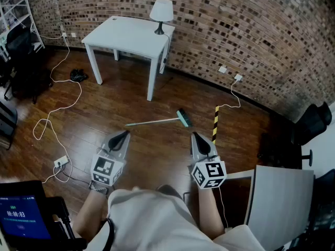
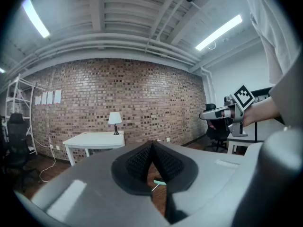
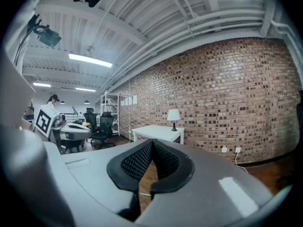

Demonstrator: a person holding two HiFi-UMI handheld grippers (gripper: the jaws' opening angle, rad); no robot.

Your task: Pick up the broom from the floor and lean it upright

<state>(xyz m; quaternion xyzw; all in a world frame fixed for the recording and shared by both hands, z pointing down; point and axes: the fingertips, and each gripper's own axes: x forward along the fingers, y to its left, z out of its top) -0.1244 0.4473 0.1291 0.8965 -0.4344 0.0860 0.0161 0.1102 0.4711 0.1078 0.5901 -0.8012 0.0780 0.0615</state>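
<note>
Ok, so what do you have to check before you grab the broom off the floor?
1. Broom in sight, lying flat on the floor: ok.
2. Nothing lying on the broom's handle: ok.
3. Left gripper jaws apart, ready to grab: not ok. They are together, with nothing between them.
4. Right gripper jaws apart: not ok. They are together too, and empty.
5. Something upright to lean the broom on: ok. The brick wall and the white table stand beyond it.
6. Striped strip apart from the broom's head: ok.
</note>
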